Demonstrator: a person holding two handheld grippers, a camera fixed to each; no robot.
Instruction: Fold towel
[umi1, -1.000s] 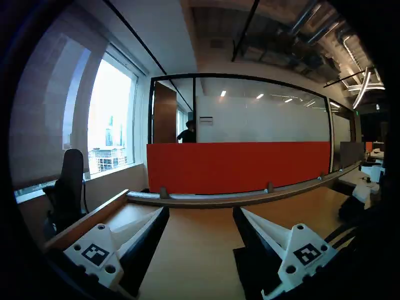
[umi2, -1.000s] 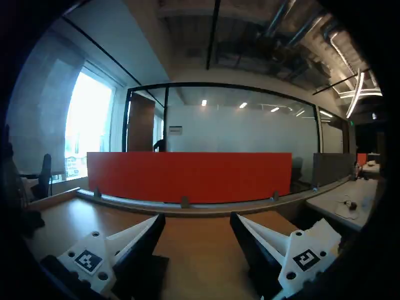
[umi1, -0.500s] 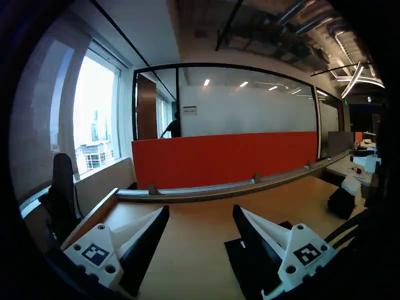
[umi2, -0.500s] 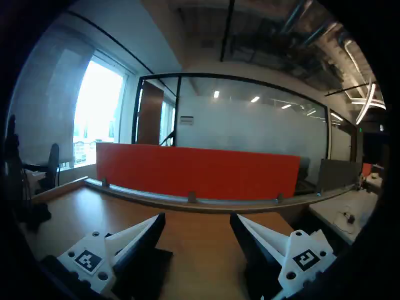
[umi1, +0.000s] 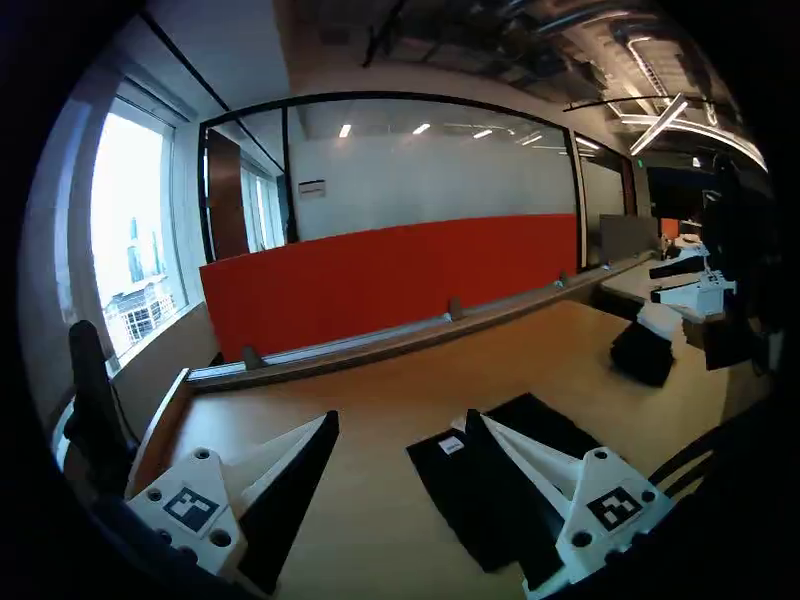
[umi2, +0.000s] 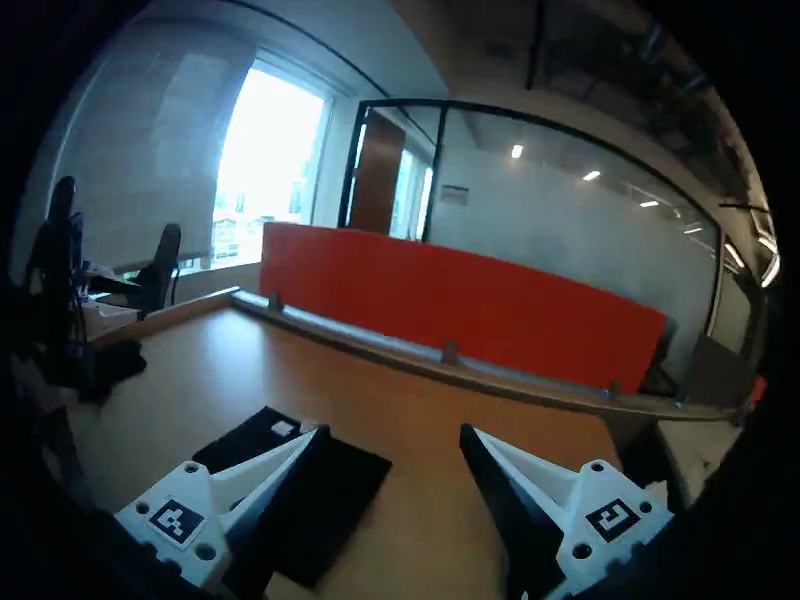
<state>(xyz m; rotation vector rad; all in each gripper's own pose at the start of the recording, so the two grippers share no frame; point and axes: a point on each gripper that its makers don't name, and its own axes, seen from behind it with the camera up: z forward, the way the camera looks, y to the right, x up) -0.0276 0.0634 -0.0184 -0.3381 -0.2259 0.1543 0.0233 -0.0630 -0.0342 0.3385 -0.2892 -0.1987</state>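
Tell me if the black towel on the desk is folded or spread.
The black towel lies flat on the desk, white tag up. Single layer or already folded: cannot tell.

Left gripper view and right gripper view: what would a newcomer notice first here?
The long orange-red partition along the wooden desk's far edge stands out most. Next comes the black towel lying on the desk, close under the open left gripper and right gripper. A bright window glares on the left.
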